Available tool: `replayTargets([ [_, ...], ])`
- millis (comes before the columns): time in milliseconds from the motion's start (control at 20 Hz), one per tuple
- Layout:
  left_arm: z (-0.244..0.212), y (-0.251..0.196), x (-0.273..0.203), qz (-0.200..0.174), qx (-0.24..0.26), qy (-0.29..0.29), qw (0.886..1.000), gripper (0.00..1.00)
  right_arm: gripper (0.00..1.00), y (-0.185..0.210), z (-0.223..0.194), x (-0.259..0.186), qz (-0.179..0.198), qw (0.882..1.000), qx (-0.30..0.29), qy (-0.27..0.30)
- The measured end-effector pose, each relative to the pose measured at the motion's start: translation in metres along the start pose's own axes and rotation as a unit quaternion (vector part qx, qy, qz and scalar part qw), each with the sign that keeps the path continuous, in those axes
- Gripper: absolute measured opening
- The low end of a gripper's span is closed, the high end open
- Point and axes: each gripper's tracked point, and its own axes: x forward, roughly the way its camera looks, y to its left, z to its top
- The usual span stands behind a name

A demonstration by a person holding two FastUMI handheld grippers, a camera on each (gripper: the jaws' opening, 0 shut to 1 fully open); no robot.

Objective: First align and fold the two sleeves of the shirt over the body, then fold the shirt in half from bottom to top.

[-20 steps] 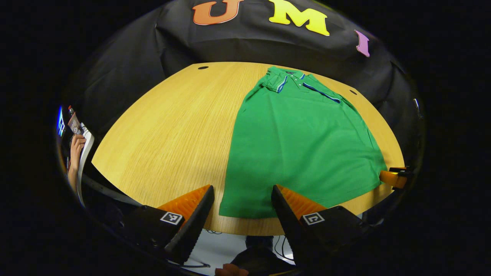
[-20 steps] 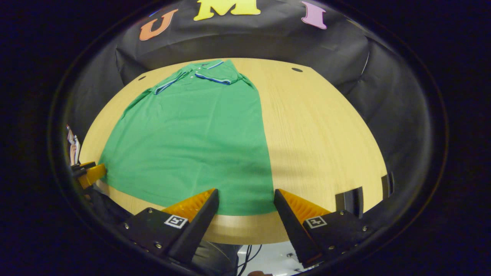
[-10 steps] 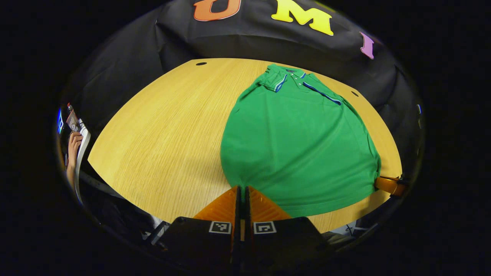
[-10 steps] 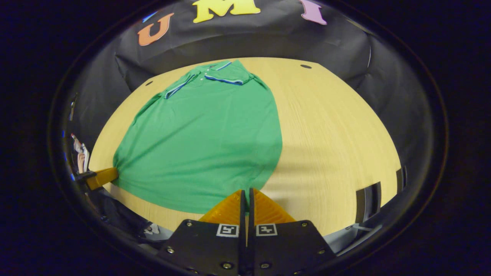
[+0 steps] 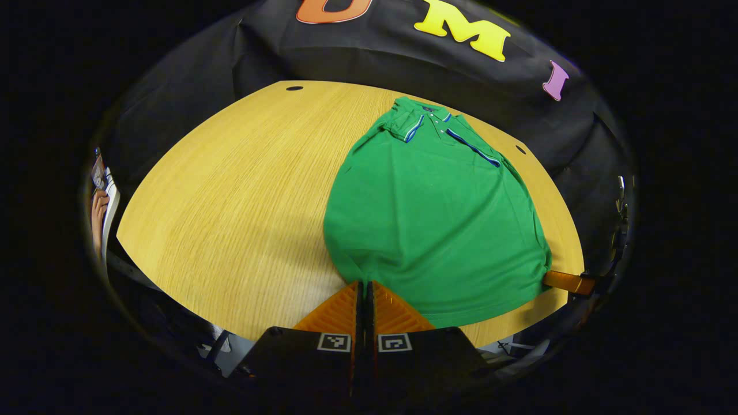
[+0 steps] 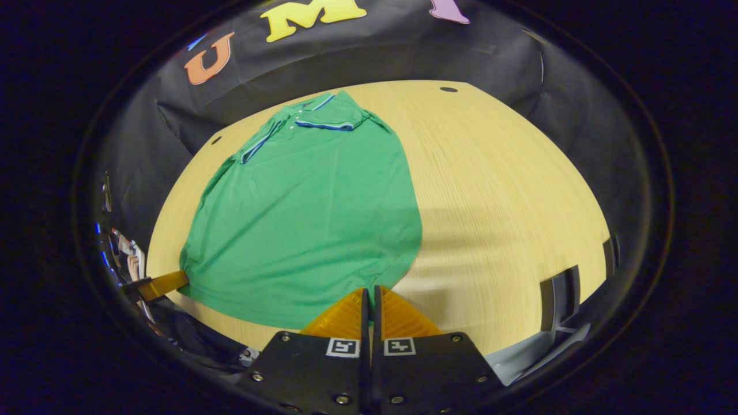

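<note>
A green polo shirt (image 5: 432, 219) with blue-and-white trim lies on the wooden table (image 5: 230, 190), collar at the far end, sleeves folded in over the body. In the left gripper view my left gripper (image 5: 364, 284) is shut on the shirt's near left hem corner, which is lifted and puckered. The right gripper view shows the same shirt (image 6: 305, 213), with my right gripper (image 6: 371, 289) shut on its near right hem corner. Each gripper also appears at the far hem corner in the other's view: the right gripper (image 5: 568, 282) and the left gripper (image 6: 164, 283).
The table's near edge (image 6: 507, 340) runs just behind both grippers. Small round holes (image 5: 294, 88) sit near the far corners. A person's hand (image 5: 97, 210) and some items are off the table's left side. Dark brackets (image 6: 556, 294) stand at the right edge.
Both grippers went from open beside the hem to shut on its corners. They have since moved forward and up, and the hem bunches and lifts off the table.
</note>
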Motion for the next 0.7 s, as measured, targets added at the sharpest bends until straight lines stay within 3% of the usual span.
replayTargets([
  [200,0.025,-0.01,0.001,-0.018,-0.012,-0.001,1.0,0.03,0.01,0.004,0.024,0.001,0.007,1.0,0.008,-0.013],
  [700,0.083,-0.01,0.023,-0.009,-0.013,-0.011,1.0,0.03,0.01,0.01,0.093,0.022,0.023,0.999,0.006,-0.037],
])
